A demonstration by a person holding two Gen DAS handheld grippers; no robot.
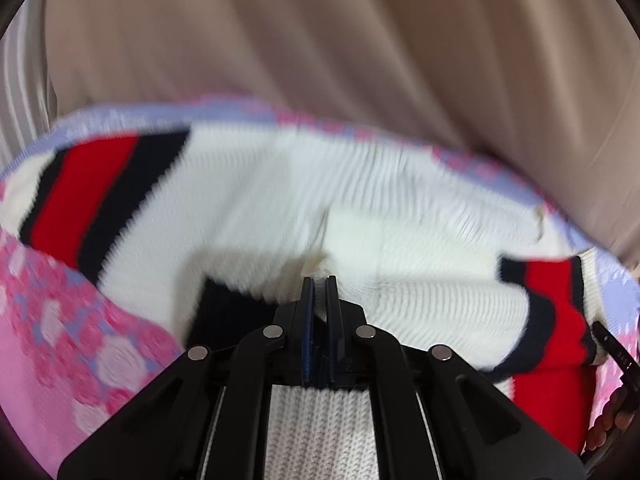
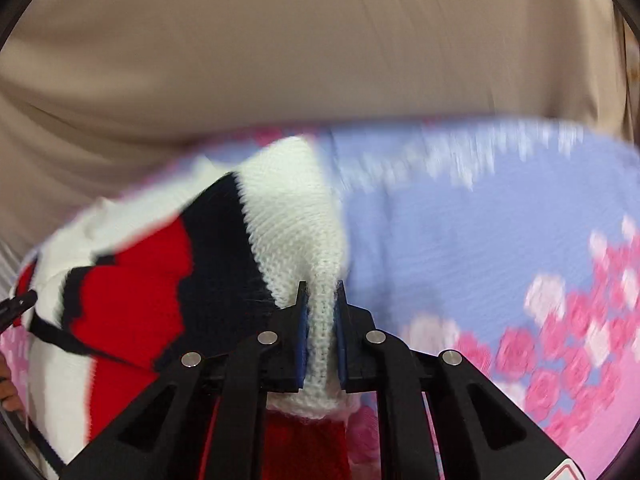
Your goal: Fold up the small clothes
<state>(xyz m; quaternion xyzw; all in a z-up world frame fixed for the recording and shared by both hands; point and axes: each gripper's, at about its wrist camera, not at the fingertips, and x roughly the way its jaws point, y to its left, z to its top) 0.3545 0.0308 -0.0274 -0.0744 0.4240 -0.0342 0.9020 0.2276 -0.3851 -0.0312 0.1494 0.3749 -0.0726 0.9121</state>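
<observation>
A small white knit sweater (image 1: pixel 280 184) with red and navy stripes lies on a floral bed cover (image 1: pixel 60 320). In the left wrist view my left gripper (image 1: pixel 320 280) is shut on a pinch of its white knit, with the fabric bunched up at the fingertips. In the right wrist view my right gripper (image 2: pixel 322 286) is shut on a ribbed white edge of the same sweater (image 2: pixel 288 208), which runs down between the pads. Its red and navy band hangs to the left of the fingers.
The bed cover (image 2: pixel 480 240) is lilac with pink and white roses. Beige cloth (image 1: pixel 320 40) rises behind it in both views. The other gripper's black tip (image 1: pixel 612 348) shows at the right edge of the left wrist view, and fingers of a hand (image 2: pixel 8 392) at the left edge of the right wrist view.
</observation>
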